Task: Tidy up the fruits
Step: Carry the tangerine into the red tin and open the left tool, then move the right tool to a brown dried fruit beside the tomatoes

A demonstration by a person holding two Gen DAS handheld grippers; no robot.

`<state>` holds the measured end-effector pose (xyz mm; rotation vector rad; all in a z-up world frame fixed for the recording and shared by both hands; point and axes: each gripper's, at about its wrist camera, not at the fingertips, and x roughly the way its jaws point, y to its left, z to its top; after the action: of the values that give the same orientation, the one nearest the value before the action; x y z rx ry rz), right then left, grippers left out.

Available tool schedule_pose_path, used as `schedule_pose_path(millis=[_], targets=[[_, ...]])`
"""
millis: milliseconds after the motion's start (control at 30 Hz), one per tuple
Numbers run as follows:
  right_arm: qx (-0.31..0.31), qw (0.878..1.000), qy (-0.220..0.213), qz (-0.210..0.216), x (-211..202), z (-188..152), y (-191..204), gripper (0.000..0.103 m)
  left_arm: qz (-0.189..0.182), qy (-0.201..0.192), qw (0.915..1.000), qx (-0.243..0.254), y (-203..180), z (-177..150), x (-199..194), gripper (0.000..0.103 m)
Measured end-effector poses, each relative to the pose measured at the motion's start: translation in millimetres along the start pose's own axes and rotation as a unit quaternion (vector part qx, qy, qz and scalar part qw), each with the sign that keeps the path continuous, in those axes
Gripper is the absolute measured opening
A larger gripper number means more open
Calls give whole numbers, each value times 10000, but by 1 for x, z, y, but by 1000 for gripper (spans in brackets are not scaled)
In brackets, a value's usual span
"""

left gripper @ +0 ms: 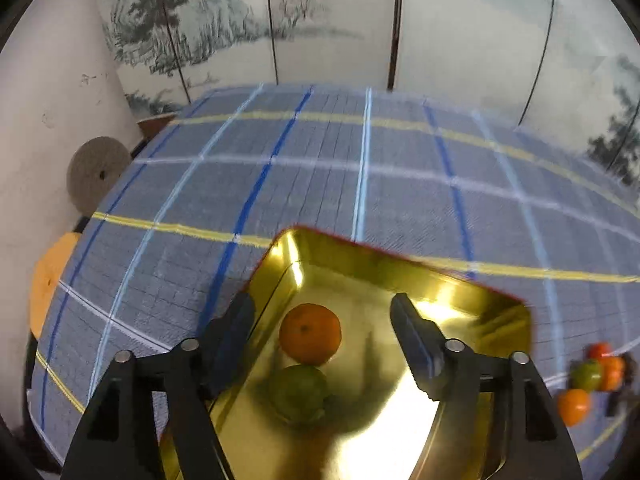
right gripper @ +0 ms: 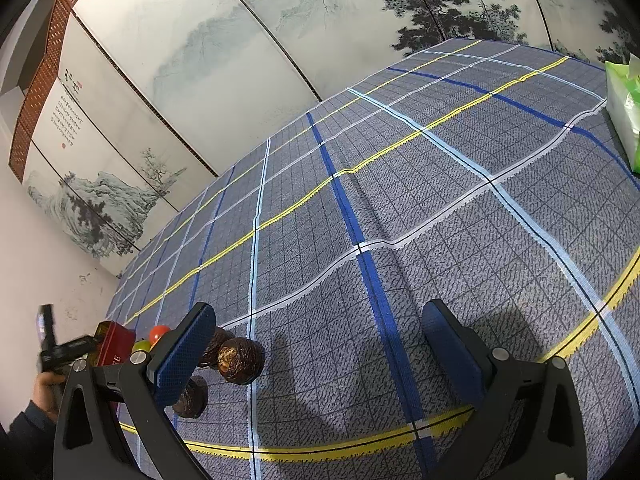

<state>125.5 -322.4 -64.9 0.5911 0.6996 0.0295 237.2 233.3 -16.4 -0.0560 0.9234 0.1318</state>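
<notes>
Left wrist: tongs [left gripper: 322,322] apart over tin [left gripper: 400,264] (near end cut off); right tongs [right gripper: 316,344] apart.

Your right gripper [right gripper: 316,344] is hovering with its jaws standing wide apart and nothing between them, over the plaid tablecloth [right gripper: 440,200]. Three dark brown round fruits [right gripper: 239,360] are lying just beside its left finger. Farther left, a red tin [right gripper: 114,344] is sitting near an orange fruit [right gripper: 159,332] and what may be a green one [right gripper: 142,346]. Your left hand [right gripper: 48,390] is showing at the edge.
</notes>
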Motion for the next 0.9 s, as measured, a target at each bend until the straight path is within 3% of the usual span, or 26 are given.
schedule_pose_path(millis=[200,333,533,733,900], targets=[[-5,10000,4,-13,0,0,1,102,-500,-998,9937,-44,15,-21,-103,76],[-153,9997,72,-190,3,0,8,102,-676,-1525,9858,174,24,-75,-168,88],[-946,9933,228,-627,-2,-10,33,103,-567,-1463,9870,333,34,-191,-195,88],[-1779,9817,211,-648,-9,-18,66,102,-978,-1044,9897,-38,16,-278,-182,88],[-2533,9615,641,-846,11,-30,88,82,-1283,-759,9887,127,-18,-305,-171,88]])
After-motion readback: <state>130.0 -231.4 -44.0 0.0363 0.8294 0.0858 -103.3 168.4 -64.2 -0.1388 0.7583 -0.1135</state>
